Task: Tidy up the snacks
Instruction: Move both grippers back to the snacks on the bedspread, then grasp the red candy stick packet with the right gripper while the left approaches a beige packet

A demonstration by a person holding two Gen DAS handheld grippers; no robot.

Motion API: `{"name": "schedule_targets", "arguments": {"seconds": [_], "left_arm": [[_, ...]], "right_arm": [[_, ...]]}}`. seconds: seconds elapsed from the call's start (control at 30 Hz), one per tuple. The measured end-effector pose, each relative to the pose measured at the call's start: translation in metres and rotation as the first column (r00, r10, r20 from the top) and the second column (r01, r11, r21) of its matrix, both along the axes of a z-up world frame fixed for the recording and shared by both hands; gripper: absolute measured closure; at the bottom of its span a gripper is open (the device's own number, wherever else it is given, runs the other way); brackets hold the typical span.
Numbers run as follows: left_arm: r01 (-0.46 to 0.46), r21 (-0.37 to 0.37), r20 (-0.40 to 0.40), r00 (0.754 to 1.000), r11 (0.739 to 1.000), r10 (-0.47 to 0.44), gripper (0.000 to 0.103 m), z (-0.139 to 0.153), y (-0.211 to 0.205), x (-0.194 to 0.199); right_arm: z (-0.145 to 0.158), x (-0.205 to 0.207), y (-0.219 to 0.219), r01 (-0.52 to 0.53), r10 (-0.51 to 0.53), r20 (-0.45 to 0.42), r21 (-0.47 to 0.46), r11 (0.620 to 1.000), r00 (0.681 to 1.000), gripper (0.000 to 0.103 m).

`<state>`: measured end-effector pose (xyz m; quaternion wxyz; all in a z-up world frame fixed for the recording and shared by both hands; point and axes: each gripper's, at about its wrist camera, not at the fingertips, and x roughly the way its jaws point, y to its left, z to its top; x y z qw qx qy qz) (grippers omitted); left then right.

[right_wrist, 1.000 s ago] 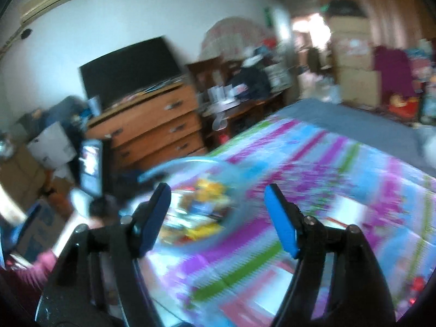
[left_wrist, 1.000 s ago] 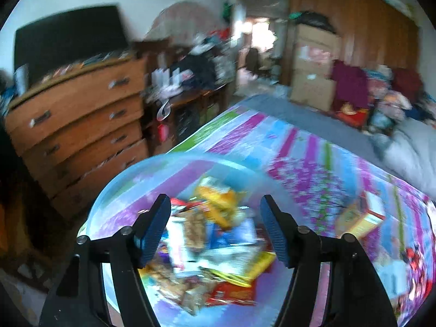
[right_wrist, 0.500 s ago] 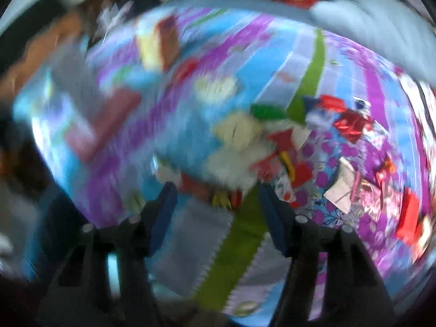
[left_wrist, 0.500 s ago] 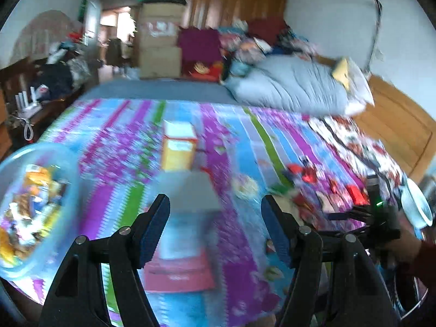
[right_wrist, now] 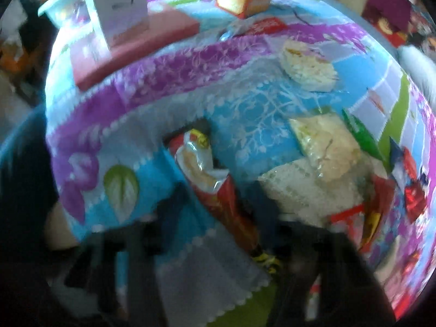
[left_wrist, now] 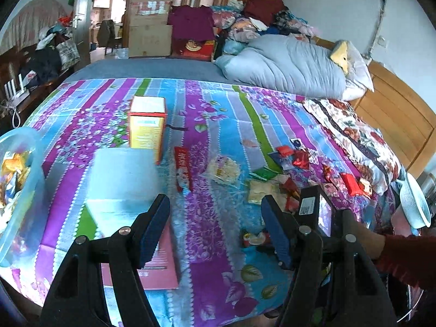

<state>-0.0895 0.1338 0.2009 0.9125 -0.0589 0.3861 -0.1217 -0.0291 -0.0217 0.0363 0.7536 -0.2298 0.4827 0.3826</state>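
Right gripper (right_wrist: 218,207) clamped on red snack bar (right_wrist: 215,179), left gripper (left_wrist: 215,229) open, empty; tub (left_wrist: 19,190) part-filled, many snacks (left_wrist: 294,174) left on bed

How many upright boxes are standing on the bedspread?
2. An orange box stands mid-bed; a pale box stands nearer, on a flat red box. Others may be out of view.

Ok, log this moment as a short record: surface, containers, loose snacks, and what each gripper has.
surface: striped bedspread
bin: clear plastic bin holding snacks, at the bedspread's left edge
boxes: yellow carton upright; pink flat box
loose snacks: rice cracker packs, red wrappers
left gripper: open, empty
right gripper: shut on red snack packet
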Motion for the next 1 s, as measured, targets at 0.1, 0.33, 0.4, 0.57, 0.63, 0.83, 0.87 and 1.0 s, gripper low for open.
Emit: {"name": "schedule_targets", "arguments": {"seconds": [0.1,0.33,0.4,0.57,0.63,0.83,0.87,1.0], "left_arm": [[0.028,0.007,-0.008,1.000,1.000,-0.028,0.032,-0.005,-0.015,0.007],[0.092,-0.055,-0.053,0.994,0.994,-0.095,0.032,-0.033,-0.055,0.037],[0.115,-0.082,-0.096,0.988,0.990,-0.123,0.032,-0.055,-0.070,0.053],[0.161,-0.167,-0.214,0.957,0.973,-0.195,0.032,-0.117,-0.107,0.094],[0.197,-0.138,-0.235,0.946,0.971,-0.225,0.032,-0.139,-0.128,0.110],[0.196,-0.115,-0.260,0.940,0.974,-0.220,0.024,-0.173,-0.153,0.142],[0.191,-0.114,-0.258,0.942,0.975,-0.215,0.023,-0.175,-0.154,0.145],[0.190,-0.059,-0.258,0.945,0.980,-0.199,0.020,-0.186,-0.155,0.152]], "right_arm": [[0.014,-0.010,-0.015,0.065,-0.064,-0.019,0.110,0.992,0.998,0.079],[0.055,-0.023,-0.109,0.410,-0.381,-0.152,0.380,0.829,0.912,0.079],[0.057,-0.021,-0.145,0.509,-0.469,-0.203,0.411,0.756,0.860,0.079],[0.043,-0.014,-0.201,0.652,-0.589,-0.283,0.393,0.648,0.757,0.079],[0.039,-0.014,-0.205,0.659,-0.592,-0.291,0.386,0.646,0.751,0.079],[0.030,-0.012,-0.211,0.669,-0.587,-0.323,0.402,0.625,0.742,0.079],[0.030,-0.013,-0.214,0.670,-0.587,-0.326,0.404,0.623,0.741,0.079],[0.025,-0.008,-0.215,0.673,-0.580,-0.343,0.408,0.616,0.739,0.079]]}}
